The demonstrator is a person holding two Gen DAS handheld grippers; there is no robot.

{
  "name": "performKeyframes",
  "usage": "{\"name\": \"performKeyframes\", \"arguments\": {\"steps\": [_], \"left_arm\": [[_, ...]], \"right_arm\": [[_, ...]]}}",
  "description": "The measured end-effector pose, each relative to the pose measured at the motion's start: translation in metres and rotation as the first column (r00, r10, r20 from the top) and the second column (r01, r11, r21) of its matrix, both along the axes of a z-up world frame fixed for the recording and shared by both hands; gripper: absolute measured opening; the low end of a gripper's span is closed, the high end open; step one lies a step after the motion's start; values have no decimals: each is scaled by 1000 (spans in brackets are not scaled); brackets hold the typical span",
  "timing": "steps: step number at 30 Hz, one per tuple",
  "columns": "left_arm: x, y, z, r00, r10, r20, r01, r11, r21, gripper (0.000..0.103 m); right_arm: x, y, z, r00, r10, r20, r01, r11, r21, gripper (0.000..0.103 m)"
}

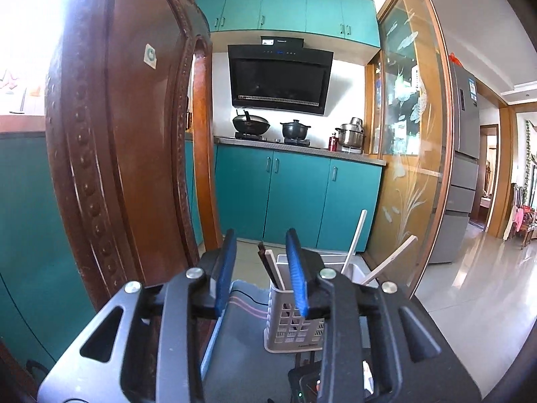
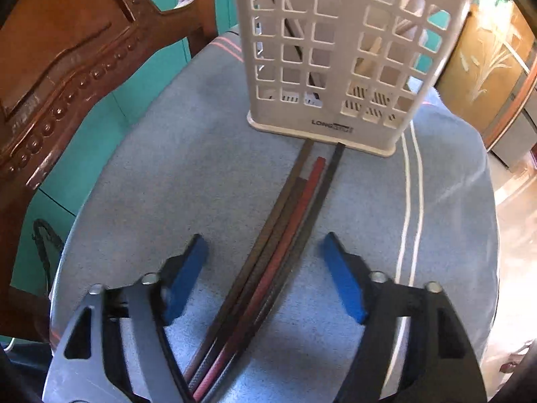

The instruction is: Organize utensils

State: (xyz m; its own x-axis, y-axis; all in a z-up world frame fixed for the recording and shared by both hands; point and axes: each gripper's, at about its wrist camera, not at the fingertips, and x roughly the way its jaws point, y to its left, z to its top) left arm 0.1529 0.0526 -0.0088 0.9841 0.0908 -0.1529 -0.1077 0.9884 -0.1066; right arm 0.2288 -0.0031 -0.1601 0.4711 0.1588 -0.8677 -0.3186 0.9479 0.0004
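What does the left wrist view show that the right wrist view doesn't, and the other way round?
Only the left wrist view shows the kitchen stove with pots, and the utensils sticking out of the caddy's top. Only the right wrist view shows the loose chopsticks lying on the blue cloth between the open right tool. Both show the white lattice caddy and the carved wooden chair.

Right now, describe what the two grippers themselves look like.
Both match. The left gripper and right gripper each have two flat blue pads on black finger mounts, grey metal linkage arms with cut-out slots, and round silver pivot bolts. No sleeves, labels or gripper cabling show.
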Motion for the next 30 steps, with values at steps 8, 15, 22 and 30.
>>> {"name": "performKeyframes", "arguments": {"steps": [8,15,22,30], "left_arm": [[0,0,-8,1000,5,-29,-5,1000,13,34],[5,-2,-16,998,6,-64,-3,999,44,34],[14,-6,-22,994,-5,-112,9,999,35,42],[30,-15,-46,967,-48,-249,56,998,22,47]], "right_arm": [[-11,-33,7,996,-16,-91,24,996,88,25],[-32,-72,7,987,-41,-156,63,989,137,25],[-35,-101,12,988,-22,-153,68,951,302,25],[-34,-103,7,996,-15,-91,32,981,190,25]]}}
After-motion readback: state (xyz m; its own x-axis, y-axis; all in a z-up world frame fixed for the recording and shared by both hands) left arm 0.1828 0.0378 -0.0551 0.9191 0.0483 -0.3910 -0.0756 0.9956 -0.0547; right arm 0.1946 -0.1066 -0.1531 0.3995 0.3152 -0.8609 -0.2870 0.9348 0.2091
